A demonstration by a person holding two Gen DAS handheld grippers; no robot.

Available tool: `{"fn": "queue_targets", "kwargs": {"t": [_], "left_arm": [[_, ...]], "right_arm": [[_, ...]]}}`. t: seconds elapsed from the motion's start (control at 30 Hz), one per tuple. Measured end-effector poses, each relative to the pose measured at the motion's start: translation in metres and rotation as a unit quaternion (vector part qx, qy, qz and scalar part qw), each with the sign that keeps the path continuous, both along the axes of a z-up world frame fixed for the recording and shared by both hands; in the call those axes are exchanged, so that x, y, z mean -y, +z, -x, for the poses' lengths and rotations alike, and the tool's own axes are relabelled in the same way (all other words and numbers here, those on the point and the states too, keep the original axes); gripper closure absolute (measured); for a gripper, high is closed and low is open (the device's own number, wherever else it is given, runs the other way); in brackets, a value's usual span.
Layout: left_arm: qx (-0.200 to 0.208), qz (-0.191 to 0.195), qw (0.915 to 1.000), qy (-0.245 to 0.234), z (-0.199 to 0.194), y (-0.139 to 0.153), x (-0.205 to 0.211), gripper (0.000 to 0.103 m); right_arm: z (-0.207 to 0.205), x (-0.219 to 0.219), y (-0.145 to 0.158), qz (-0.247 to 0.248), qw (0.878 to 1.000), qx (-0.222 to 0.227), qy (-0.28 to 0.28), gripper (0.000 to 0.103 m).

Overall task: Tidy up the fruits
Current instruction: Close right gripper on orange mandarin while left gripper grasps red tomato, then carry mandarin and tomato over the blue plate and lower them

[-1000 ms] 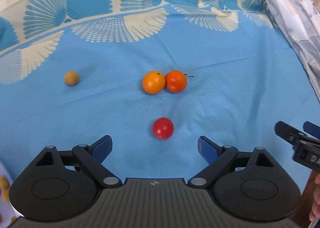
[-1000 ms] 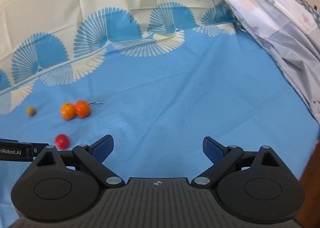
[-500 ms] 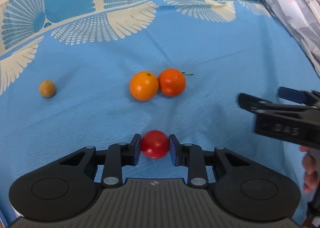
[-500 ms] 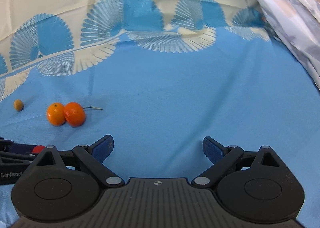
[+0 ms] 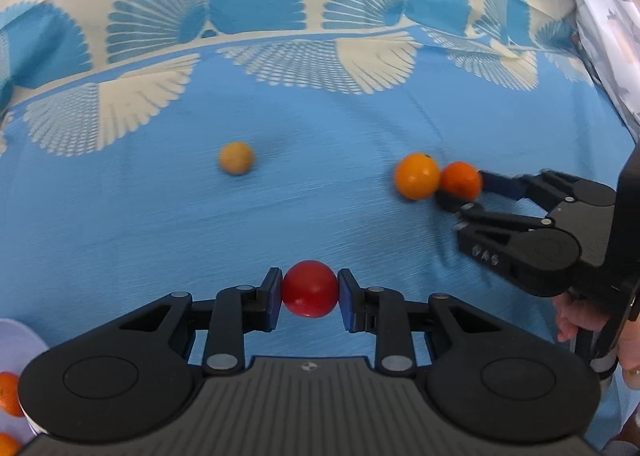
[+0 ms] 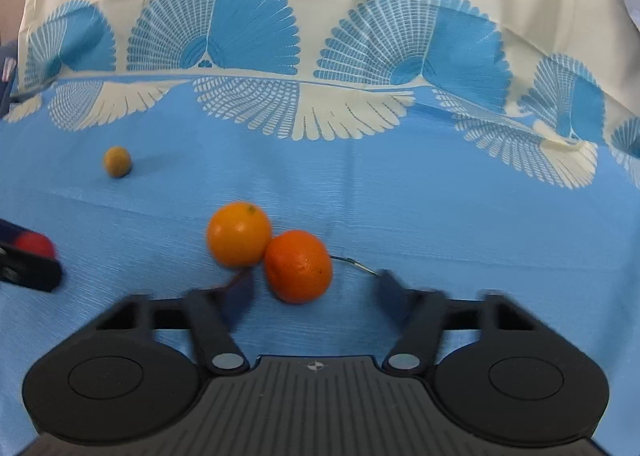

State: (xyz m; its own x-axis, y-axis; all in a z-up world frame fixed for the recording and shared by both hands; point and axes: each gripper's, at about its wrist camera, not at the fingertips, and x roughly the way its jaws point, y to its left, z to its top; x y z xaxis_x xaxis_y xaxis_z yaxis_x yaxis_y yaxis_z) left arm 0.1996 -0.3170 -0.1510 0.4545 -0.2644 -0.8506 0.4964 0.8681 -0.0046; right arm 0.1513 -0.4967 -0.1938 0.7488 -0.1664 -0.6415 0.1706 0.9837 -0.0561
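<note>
Gripping the tomato (image 5: 309,288) between its fingers, the left gripper (image 5: 309,298) is holding it above the blue cloth (image 5: 160,224). The right gripper (image 6: 310,290) is spreading its fingers open around the darker orange (image 6: 298,266), which is touching the lighter orange (image 6: 239,233). A small brown fruit (image 5: 236,158) is lying well apart.

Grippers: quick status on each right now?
Left gripper: shut on the red fruit.
Right gripper: open, fingers either side of the darker orange, not yet gripping.
</note>
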Motion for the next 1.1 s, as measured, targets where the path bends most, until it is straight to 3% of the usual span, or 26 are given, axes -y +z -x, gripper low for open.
{"fn": "queue_targets", "kwargs": {"t": [0.03,0.27,0.5,0.77,0.93,1.1], "left_arm": [[0.000,0.002,1.0000,0.002,0.001,0.003,-0.004,0.070],[0.005,0.010,0.9999,0.010,0.024,0.030,-0.025,0.070],[0.011,0.025,0.9995,0.018,0.063,0.074,-0.055,0.070],[0.023,0.026,0.9985,0.043,0.114,0.118,-0.115,0.070],[0.040,0.036,0.9960,0.071,0.142,0.138,-0.167,0.070],[0.053,0.042,0.9922,0.104,0.160,0.147,-0.218,0.070]], "right_arm": [[0.001,-0.002,0.000,0.002,1.000,0.002,0.008,0.069],[0.038,0.000,0.020,-0.013,0.999,0.015,-0.039,0.069],[0.102,-0.021,0.080,-0.028,0.993,0.076,-0.082,0.069],[0.162,-0.103,0.139,-0.030,0.994,0.099,-0.018,0.069],[0.183,-0.159,0.154,-0.078,0.993,0.084,0.030,0.069],[0.195,-0.217,0.161,-0.069,0.992,0.070,0.077,0.069]]}}
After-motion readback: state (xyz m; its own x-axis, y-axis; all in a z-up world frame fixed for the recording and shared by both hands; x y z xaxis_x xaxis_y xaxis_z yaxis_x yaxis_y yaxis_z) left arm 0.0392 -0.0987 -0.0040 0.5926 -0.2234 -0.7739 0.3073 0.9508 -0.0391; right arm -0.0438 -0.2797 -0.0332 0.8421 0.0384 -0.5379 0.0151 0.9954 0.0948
